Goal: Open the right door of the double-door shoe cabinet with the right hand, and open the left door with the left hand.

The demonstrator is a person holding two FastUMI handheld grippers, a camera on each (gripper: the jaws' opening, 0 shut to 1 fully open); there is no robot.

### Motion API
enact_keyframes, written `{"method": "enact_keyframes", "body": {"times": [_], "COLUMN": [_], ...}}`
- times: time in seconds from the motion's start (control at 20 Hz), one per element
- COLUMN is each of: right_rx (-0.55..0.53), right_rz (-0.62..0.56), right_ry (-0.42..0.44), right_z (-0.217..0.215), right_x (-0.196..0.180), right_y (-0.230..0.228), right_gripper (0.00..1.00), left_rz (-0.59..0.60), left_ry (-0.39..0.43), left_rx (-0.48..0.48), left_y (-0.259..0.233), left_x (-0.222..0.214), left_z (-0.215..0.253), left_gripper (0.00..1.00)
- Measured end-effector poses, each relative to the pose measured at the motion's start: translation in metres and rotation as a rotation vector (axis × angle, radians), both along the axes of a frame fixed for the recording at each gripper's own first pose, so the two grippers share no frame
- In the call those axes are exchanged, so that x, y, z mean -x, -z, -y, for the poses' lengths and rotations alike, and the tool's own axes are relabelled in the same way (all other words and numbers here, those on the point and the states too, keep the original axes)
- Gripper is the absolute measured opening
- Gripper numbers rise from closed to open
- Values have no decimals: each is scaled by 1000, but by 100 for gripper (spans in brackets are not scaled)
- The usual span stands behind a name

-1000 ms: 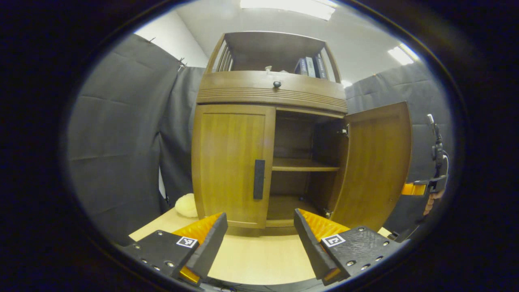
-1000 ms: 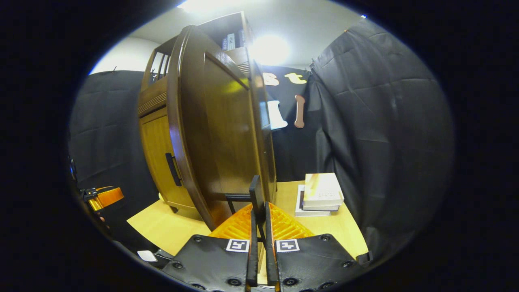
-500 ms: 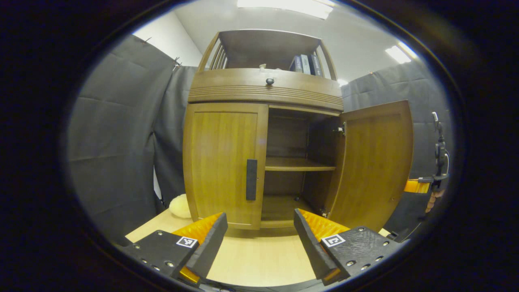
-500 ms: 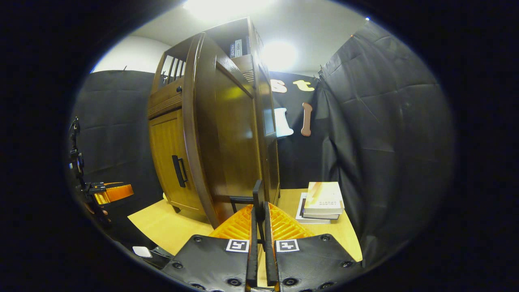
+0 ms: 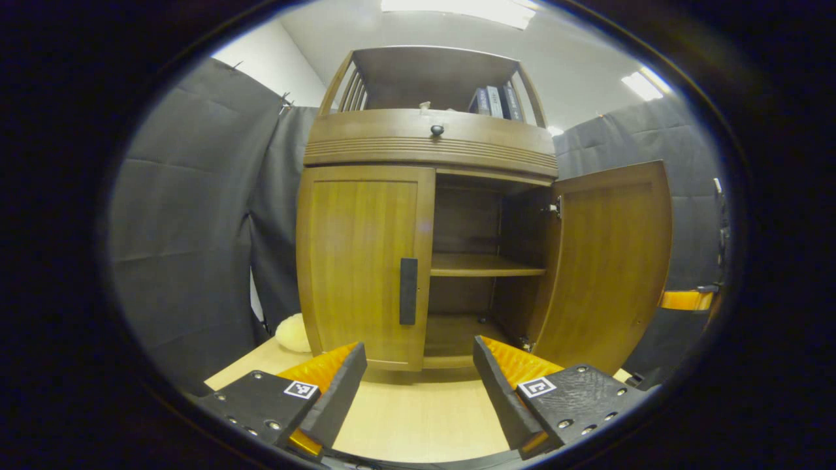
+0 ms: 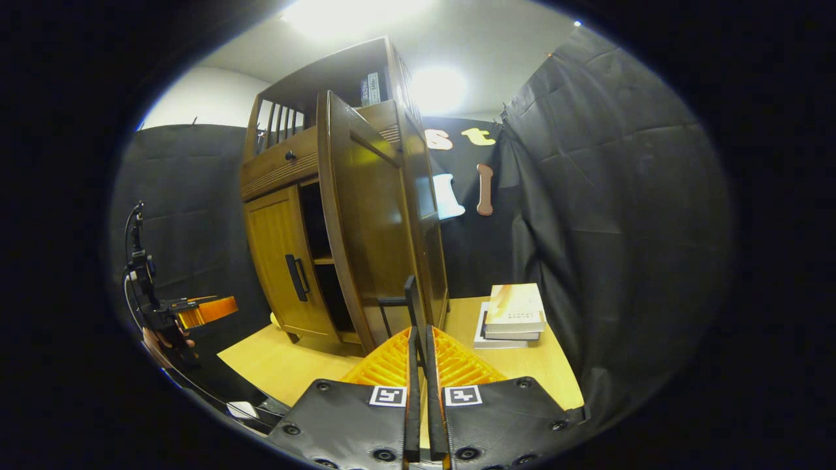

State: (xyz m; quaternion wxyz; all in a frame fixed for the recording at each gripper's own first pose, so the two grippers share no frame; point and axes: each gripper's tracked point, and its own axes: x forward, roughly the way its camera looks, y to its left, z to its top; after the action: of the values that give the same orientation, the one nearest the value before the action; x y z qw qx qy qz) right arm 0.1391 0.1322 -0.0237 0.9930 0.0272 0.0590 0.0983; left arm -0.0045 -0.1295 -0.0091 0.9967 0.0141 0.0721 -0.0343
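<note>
right door (image 5: 604, 261) wider, left tool (image 5: 418, 375) apart

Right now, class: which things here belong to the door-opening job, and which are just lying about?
Job: right door, open; left door, closed; its handle; left gripper; right gripper.

Lying about: stacked books, shelf books, pale fluffy thing.

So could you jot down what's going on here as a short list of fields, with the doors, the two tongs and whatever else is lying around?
Right door: swung wide open, shelf inside visible
Left door: closed
Left door handle: dark vertical bar, untouched
Right tongs: shut, its fingers at the right door's handle
Left tongs: open, holding nothing, short of the left door
Table: light wood, cabinet stands on it
Books: stacked on the table beside the cabinet
Step left: open the left door
</note>
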Motion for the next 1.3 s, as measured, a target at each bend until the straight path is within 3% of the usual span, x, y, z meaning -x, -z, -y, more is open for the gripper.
{"method": "enact_keyframes", "body": {"times": [0.15, 0.2, 0.25, 0.4, 0.65, 0.9, 1.3], "right_rx": [16, 11, 6, -17, -50, -60, -3], "right_rz": [19, 24, 27, 42, 70, 51, 42], "right_ry": [89, 115, 155, 218, 338, 437, 582], "right_z": [30, 38, 49, 64, 90, 97, 103], "right_x": [2, 3, 2, -10, -26, -29, -17], "right_y": [-6, -8, -9, -14, -27, -33, -46], "right_gripper": [7, 0, 6, 32, 98, 98, 100], "left_rz": [0, 5, 16, 61, 95, 45, -84], "left_ry": [1, -2, -8, -17, -18, 1, 42], "left_rx": [48, 58, 62, 50, 27, 23, 57], "left_y": [-2, -6, -11, -32, -56, -51, -5], "left_x": [-12, -21, -29, -51, -104, -164, -247], "left_z": [4, 6, 4, -2, -15, -24, -21], "left_gripper": [95, 95, 95, 95, 95, 95, 96]}}
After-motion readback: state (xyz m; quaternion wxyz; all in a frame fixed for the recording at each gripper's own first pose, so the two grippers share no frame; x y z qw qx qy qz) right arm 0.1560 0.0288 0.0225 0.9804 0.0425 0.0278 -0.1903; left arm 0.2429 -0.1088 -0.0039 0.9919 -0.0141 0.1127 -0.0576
